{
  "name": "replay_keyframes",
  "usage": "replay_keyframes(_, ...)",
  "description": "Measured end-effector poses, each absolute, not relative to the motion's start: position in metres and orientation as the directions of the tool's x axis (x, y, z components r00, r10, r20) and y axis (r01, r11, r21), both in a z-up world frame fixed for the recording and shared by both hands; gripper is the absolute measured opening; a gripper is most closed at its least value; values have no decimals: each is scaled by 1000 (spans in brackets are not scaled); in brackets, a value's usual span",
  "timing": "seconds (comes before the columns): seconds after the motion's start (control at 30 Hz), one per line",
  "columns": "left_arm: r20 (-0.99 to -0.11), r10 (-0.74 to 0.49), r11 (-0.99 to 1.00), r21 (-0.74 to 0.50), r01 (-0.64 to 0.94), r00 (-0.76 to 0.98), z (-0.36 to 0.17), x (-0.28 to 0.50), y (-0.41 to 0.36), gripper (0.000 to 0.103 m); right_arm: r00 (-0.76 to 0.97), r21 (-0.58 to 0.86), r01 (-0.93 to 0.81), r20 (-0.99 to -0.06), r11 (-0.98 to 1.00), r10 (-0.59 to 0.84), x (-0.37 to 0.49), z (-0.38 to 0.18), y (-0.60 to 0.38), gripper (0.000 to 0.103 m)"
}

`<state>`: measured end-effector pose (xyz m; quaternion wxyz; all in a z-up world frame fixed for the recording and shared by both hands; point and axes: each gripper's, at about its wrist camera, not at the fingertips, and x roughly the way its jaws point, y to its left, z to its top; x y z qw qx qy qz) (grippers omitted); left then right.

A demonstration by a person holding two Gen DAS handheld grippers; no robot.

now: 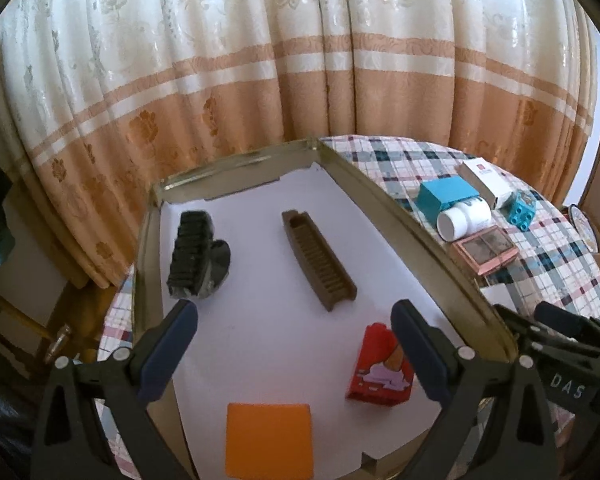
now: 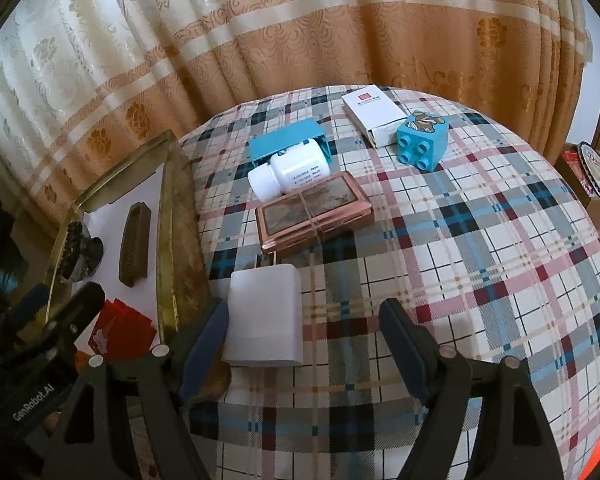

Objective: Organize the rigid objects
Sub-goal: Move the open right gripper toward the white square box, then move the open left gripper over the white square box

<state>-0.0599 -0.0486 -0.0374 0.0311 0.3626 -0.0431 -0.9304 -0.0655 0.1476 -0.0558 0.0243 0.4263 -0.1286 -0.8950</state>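
Gold-rimmed and lined with white, your tray [image 1: 384, 200] sits at the left of the checked tablecloth [image 2: 480, 280]. Your left gripper [image 1: 294, 356] hangs over the tray with its jaws released and nothing between the pads. Inside, a brown comb [image 1: 318, 258] lies at twelve o'clock from that gripper, a black clip [image 1: 198, 256] at eleven o'clock near the tray's left wall, a red box [image 1: 378, 368] at three o'clock just beside the right finger, and an orange block [image 1: 269, 442] at six o'clock.

Your right gripper [image 2: 302, 350] hovers over the cloth outside the tray, jaws spread wide and empty. A white plug block [image 2: 265, 316] lies flat between its fingers, nearer the left one; you cannot tell whether it touches that pad. At twelve o'clock lies a pink case [image 2: 314, 212], with a white bottle [image 2: 290, 172] on its side touching it and a teal box [image 2: 288, 140] behind. At one o'clock a white carton [image 2: 374, 114] rests against a blue toy brick [image 2: 422, 138] with a bear picture.
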Motion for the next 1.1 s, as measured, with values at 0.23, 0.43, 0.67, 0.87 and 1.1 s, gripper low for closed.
replay_keyframes(0.23,-625,-112,-993,100,64,-773,-24,-60,-52,99,-631,197,-87,-769,-977,-99,-66,-53,158,87)
replay_keyframes(0.43,-656,-91,-995,82,49,-750,-33,-70,-51,99,-634,239,-143,-768,-960,-97,-59,-51,181,87)
replay_keyframes(0.67,-710,-85,-996,81,39,-699,-47,-80,-59,99,-636,221,-65,-761,-973,-131,-57,-50,157,87)
replay_keyframes(0.87,-741,-59,-998,29,56,-668,-51,-79,-77,99,-647,237,-98,-753,-967,-119,-54,-48,167,87)
replay_keyframes(1.1,-735,-86,-996,55,68,-673,-52,-74,-84,99,-651,258,-136,-751,-957,-109,-47,-47,187,87)
